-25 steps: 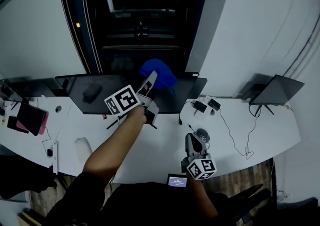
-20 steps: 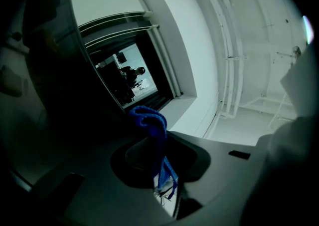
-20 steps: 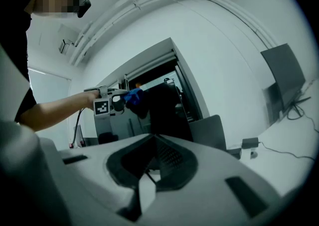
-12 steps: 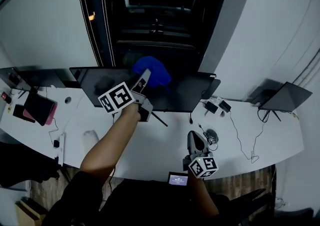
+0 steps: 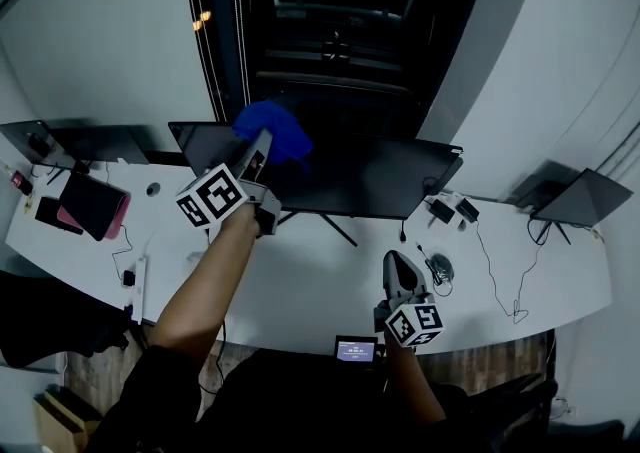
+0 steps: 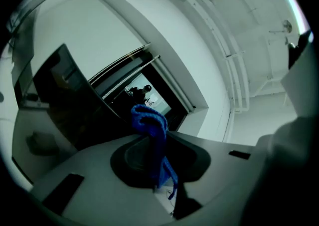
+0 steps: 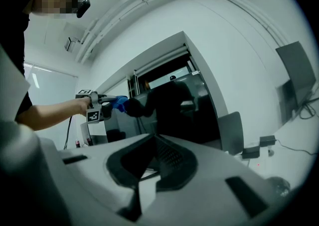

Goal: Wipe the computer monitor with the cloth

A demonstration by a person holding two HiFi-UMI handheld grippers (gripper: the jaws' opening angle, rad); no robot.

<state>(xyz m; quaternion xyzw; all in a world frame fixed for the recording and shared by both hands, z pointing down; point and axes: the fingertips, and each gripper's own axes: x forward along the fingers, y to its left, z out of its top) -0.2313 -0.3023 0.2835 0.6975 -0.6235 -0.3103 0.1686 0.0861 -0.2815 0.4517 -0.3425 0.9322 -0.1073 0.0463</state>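
While the blue cloth (image 5: 272, 131) sits pressed near the top left corner of the computer monitor (image 5: 370, 176), the wiping stroke seems to be under way, and doing it well probably means a light, even push with the fabric alone touching the glass; the left gripper (image 5: 256, 155) holds the cloth with its jaws clamped on a bunched fold, so most of the fabric balls up beyond the tips, and I judge the hard tips should stay back from the screen to avoid scratching; overlapping passes from the left edge toward the right, row under row, would cover the panel, since most of the screen lies to the right of the cloth; the monitor stands on thin splayed legs on the white desk (image 5: 300, 291), so a heavy push could rock it backward. The right gripper (image 5: 398, 266) hovers low over the desk at the lower middle of the head view, well apart from the monitor, its jaws together with nothing between them; it might steady the monitor's frame if needed. The monitor looks wide, dark and switched off, its glossy face showing dim reflections, stretched across the centre of the head view; no smears can be made out at this distance.
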